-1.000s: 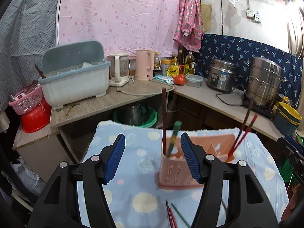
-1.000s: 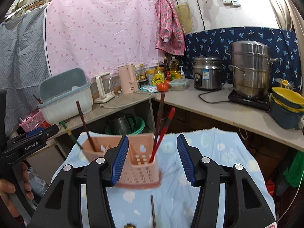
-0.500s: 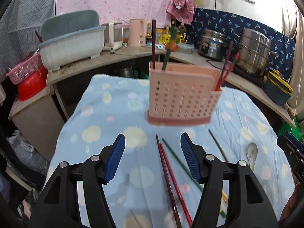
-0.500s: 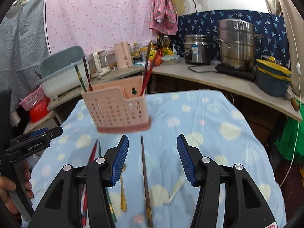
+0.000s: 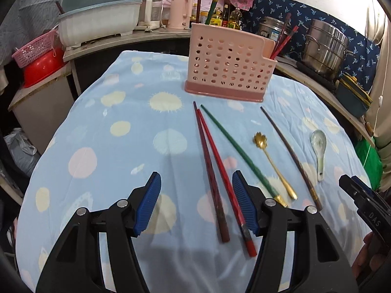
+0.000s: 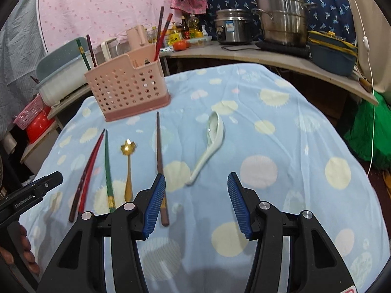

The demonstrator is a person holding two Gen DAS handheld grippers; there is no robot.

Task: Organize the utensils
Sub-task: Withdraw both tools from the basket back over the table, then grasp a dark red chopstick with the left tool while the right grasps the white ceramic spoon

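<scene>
Pink plastic marks the caddy (image 5: 228, 66), which stands at the far end of the cloth (image 5: 102, 131) with four chopsticks upright in it. A second ago it filled both views between the fingers; now it is seen farther off, and the loose utensils laid out before it are shown in full. Both grippers have therefore been drawn back and tilted down toward the cloth.

The left gripper (image 5: 196, 204) is held with its jaws wide apart and nothing between the pads; the ends of the maroon chopstick (image 5: 210, 173) and red chopstick (image 5: 223, 171) are seen lying below the gap. Beside them lie the green chopstick (image 5: 240, 152), the gold spoon (image 5: 273, 164), the brown chopstick (image 5: 290, 156) and the white spoon (image 5: 319, 146).

The right gripper (image 6: 196, 204) is likewise spread and empty, with the brown chopstick just beside its left pad and the white spoon ahead.

The change suggests that a drop-off has been finished and a fresh pick is being lined up. Six pieces are judged left to sort; the paired chopsticks seem the likeliest next target for the left gripper.
</scene>
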